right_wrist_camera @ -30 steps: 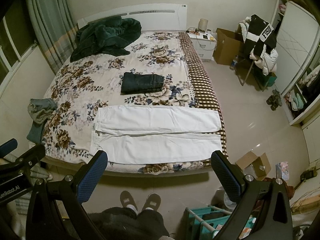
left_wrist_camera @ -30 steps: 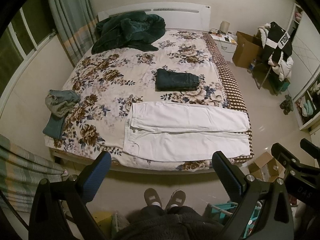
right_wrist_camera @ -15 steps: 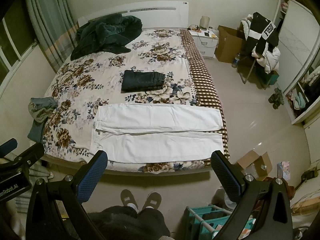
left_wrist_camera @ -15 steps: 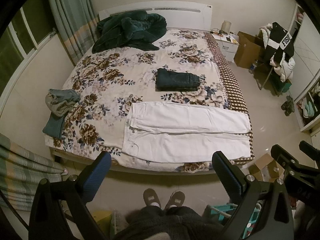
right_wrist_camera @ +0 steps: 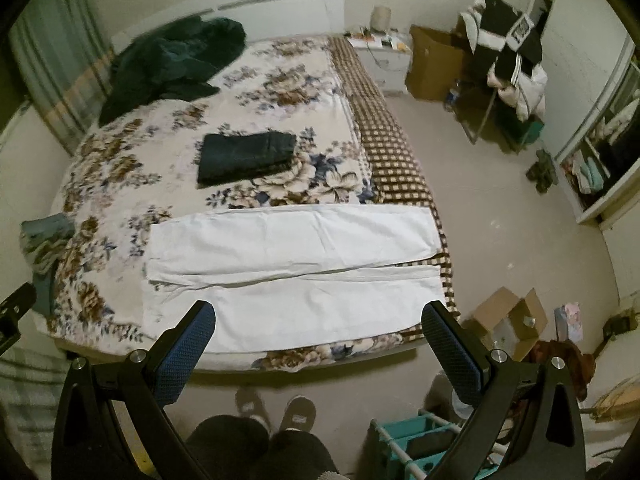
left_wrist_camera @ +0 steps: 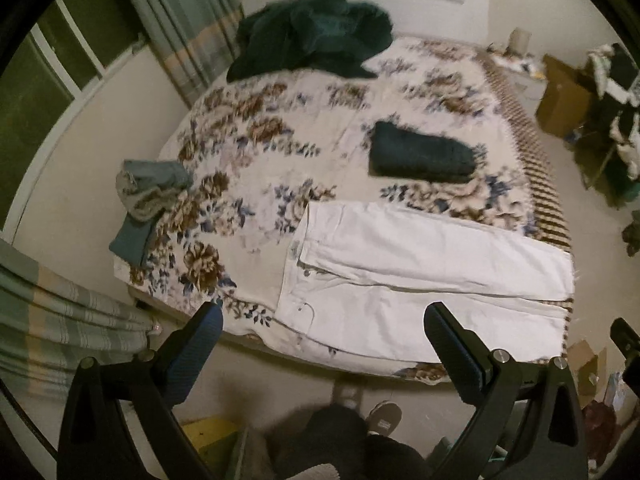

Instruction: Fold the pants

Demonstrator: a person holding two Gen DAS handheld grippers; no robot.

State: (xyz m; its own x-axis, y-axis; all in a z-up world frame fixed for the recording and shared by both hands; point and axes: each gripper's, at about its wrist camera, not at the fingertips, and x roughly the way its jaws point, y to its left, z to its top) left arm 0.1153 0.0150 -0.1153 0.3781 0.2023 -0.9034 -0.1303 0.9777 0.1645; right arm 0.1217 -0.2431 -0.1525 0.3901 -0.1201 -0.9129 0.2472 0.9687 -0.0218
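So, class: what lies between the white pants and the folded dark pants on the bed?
Only bare floral bedspread separates the white pants from the folded dark pants, clearest in the right wrist view.

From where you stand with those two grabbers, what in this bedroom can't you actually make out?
- Front or back of the white pants: left wrist view, motion blur smears the waistband.
- Dark folded garment: both views, its kind is too blurred to tell.
- Crumpled grey-green clothes: right wrist view, mostly beyond the bed's edge.
- Nightstand items: too small.
- Person's body: only slippers show below the open left gripper and right gripper.
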